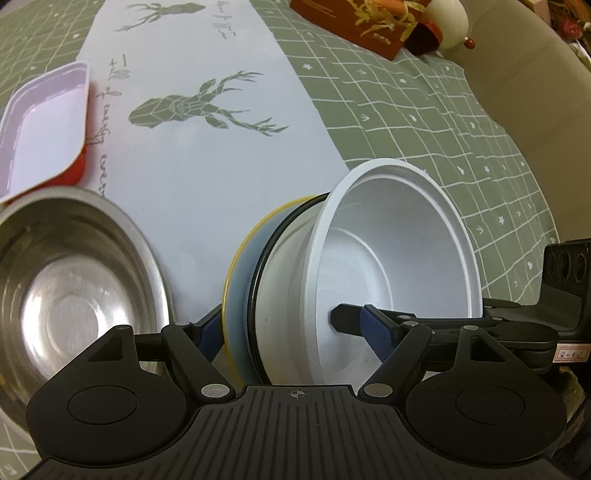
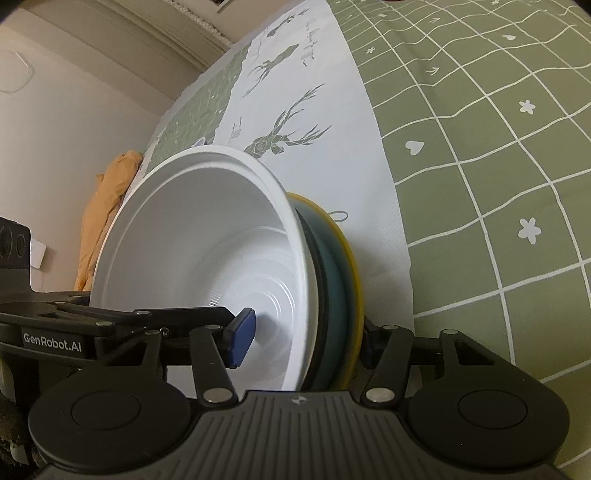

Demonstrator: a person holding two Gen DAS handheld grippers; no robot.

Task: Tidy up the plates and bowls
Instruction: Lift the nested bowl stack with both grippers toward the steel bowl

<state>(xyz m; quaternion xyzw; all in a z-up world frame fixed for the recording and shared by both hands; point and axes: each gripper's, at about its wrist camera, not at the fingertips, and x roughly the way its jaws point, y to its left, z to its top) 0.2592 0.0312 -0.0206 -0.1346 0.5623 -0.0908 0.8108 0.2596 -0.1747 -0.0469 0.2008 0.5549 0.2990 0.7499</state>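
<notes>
Both claws, left gripper (image 1: 291,325) & right gripper (image 2: 306,339), pinch the nested stack by the white bowl (image 1: 399,251) beside the steel bowl (image 1: 74,280): light, thin, slippery, prob. flexes, so grip at rim.

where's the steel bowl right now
In the left wrist view, the steel bowl sits at lower left on the tablecloth, just left of the left gripper, below the pink tray.

I saw a green checked tablecloth (image 1: 424,110) with a pale deer-print runner (image 1: 207,155) down its middle. At the far end stood a red box (image 1: 354,26), beside it a white jar (image 1: 448,22). Orange cloth (image 2: 107,206) lay past the table's edge.
</notes>
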